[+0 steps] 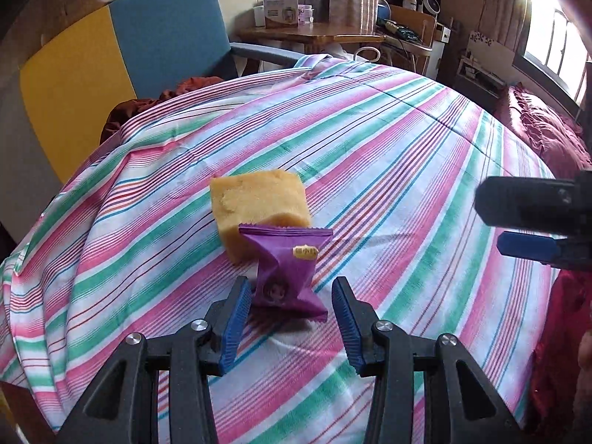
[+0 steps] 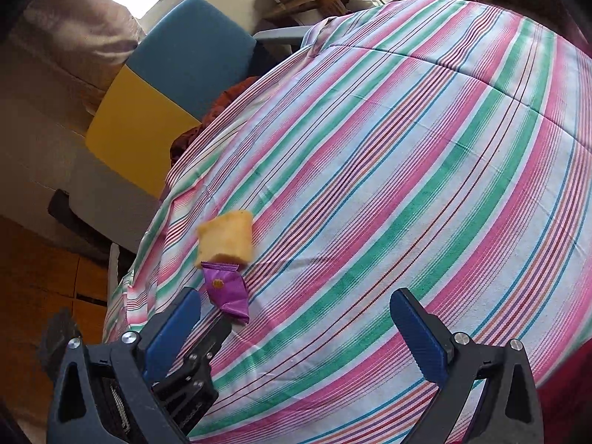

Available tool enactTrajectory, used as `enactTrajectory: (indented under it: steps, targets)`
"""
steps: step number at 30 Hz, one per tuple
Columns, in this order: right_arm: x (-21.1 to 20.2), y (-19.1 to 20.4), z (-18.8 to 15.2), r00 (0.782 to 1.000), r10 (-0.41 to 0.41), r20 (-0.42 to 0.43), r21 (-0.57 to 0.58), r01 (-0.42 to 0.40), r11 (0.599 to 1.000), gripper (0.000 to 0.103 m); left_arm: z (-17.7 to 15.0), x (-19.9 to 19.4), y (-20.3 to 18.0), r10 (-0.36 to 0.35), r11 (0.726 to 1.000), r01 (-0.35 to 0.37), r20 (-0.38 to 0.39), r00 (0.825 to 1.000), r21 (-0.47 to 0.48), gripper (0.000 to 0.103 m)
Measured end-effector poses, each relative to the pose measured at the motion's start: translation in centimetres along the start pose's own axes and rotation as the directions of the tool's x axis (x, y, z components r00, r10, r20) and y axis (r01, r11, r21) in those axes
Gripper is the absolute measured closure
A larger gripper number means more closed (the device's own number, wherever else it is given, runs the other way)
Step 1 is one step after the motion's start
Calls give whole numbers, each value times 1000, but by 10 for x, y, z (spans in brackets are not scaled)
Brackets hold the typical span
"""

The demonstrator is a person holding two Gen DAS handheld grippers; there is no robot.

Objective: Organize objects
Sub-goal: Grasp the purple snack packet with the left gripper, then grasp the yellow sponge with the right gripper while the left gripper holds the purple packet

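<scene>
Purple crinkled foil packet (image 1: 286, 277), touching yellow sponge block (image 1: 257, 207), is bracketed by half-open left gripper (image 1: 292, 318), ungripped; closing is needed next.

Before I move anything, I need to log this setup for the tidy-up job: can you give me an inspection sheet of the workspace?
Surface: striped sheet, pink, green and white, a few creases.
Job's things: yellow sponge block lying on the sheet; purple snack packet just in front of it, twisted.
Clutter: nothing seen on the sheet.
Claws: left claw has the packet between its blue fingers, right finger clear of it, contact on the left unclear; right claw open, empty, off to the side.
Cables: white cord beyond the far edge.
Surroundings: blue and yellow chair, wooden desk with a box, window, red cloth.
</scene>
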State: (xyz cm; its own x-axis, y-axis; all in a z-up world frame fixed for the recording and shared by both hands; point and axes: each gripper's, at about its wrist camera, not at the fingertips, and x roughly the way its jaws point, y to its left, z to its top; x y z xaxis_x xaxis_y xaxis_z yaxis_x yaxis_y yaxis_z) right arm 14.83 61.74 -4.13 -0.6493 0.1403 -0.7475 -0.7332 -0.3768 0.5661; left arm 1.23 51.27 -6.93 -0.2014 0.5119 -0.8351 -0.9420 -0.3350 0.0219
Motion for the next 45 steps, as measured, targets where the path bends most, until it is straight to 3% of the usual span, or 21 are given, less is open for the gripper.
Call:
enactTrajectory:
  steps: [2,4,5,9,14,20,23,28,33,35,37,41,45]
  targets:
    - [1,1,0,1000,2,-3,-1,-2,1000,0,3,13,3,-3,1000,3,-15,1000,-7,57]
    - [3,0,0,1000,0,-7,1,0,1000,0,3,22,10,-4,999,3,-23,1000,-40,68]
    - [3,-1,0,1000,0,-8,2,0,1000,0,1,21,14,-17,998,16,-11,1000,-68,68]
    - [3,-2,0,1000,-1,-12,0,1,1000,0,-24,-5,29,-69,979,76,46,997,-187,69]
    - [4,4,-1,1000,-4,-26,-29,3,1000,0,-74,-41,40,-52,947,63,43,998,-316,69]
    - [10,14,-6,998,-25,-54,-87,21,996,0,-140,-82,29,-1,952,19,60,998,-306,69]
    - [14,23,-10,997,-45,-67,-144,35,989,0,-156,-91,25,12,957,14,86,996,-289,69]
    - [26,37,-20,991,-92,-95,-239,67,969,0,-160,-91,29,1,955,33,113,994,-296,69]
    - [45,52,-31,973,-142,-182,-329,76,941,0,-165,-90,31,-12,950,55,141,990,-306,69]
    - [48,68,-32,969,-169,-179,-407,83,909,0,-166,-89,34,-24,946,70,147,989,-315,69]
    - [52,88,-27,968,-204,-144,-512,104,852,0,-167,-89,35,-30,945,78,152,988,-318,69]
    - [79,121,-13,952,-289,-98,-693,143,707,0,-168,-88,34,-29,949,77,159,987,-307,69]
    - [121,141,-5,919,-388,-71,-821,167,546,0,-167,-87,35,-40,948,87,155,987,-307,69]
